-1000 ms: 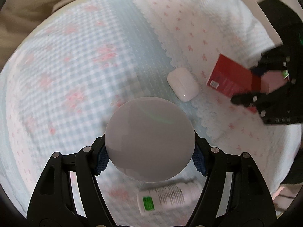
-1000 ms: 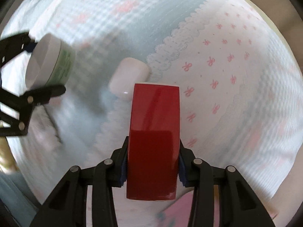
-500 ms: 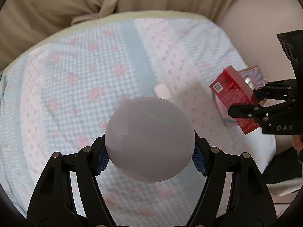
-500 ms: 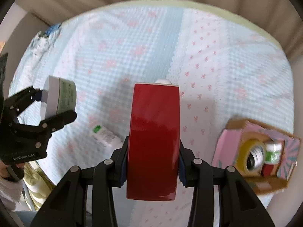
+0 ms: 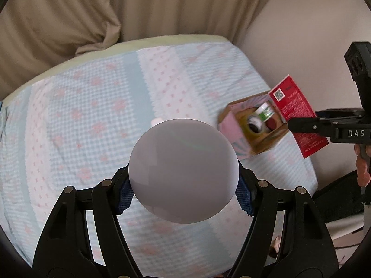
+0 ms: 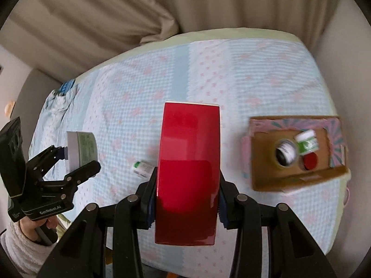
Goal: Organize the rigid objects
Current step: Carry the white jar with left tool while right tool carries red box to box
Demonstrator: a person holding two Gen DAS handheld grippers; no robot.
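Left gripper [image 5: 183,192] clamps a white jar [image 5: 183,171] (possibly cream); right gripper [image 6: 186,199] clamps a red box [image 6: 187,173], cardboard box [image 6: 294,180] lying right.

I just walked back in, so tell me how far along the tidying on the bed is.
Partly done. The cardboard box already holds a tape roll, a green-labelled jar and a red-lidded item. In hand: the left gripper clamps a white jar, the right gripper a red box. Still loose on the bed: a small white bottle.

A home bedroom; a bed [image 5: 97,106] with patterned sheet, beige curtains [image 5: 162,7] behind.
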